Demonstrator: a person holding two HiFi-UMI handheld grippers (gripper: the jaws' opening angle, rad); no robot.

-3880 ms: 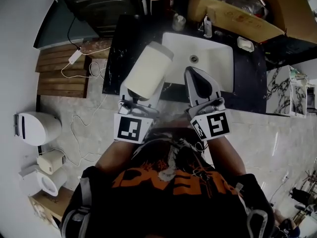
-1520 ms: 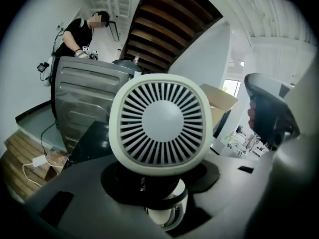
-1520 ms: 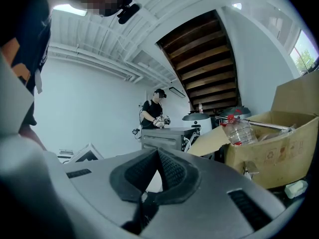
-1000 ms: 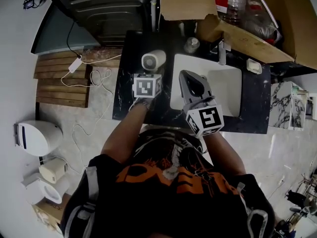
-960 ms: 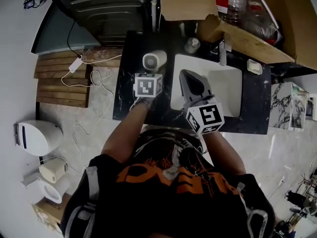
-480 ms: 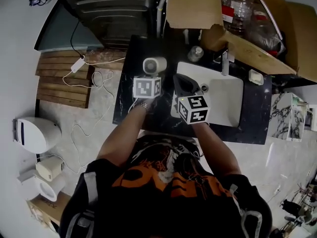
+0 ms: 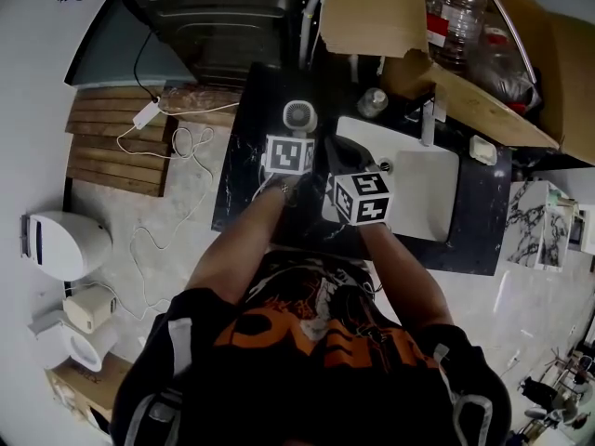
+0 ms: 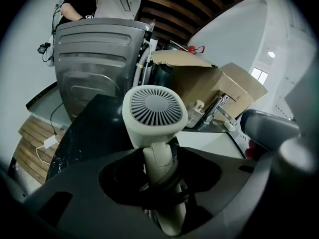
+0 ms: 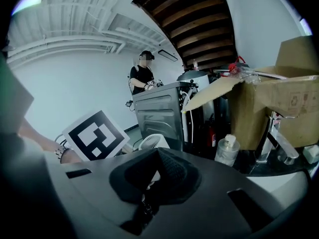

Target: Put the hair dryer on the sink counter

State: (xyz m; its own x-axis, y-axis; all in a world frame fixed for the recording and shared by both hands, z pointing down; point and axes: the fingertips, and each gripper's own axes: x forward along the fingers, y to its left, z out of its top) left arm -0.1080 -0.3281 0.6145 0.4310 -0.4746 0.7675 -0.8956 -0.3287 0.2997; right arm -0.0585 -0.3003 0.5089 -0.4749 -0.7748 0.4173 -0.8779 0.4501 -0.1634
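Over the counter's (image 7: 237, 179) left end, just beside the sink (image 7: 423, 193), the left gripper (image 8: 159, 177) has the dryer (image 8: 154, 111) pinched by its handle, jaws tight on the stem and the rear grille facing back at its camera. A handle grip looks sensible: it leaves the bulky head free to go down on the stone, clear of the basin. From these angles I can't tell whether the dryer touches the counter yet, so I'd call the task near its end, with set-down and release to come.

Right gripper (image 9: 159, 156) sits close alongside, jaws closed to a point with nothing I can make out between them; probably just standing by.

Quick count: one dryer, two grippers, one sink, one tap (image 7: 428, 124), one pump bottle (image 7: 374, 102), one cardboard box (image 7: 372, 17) at the back, and one person (image 9: 143, 78) far off behind the machine.
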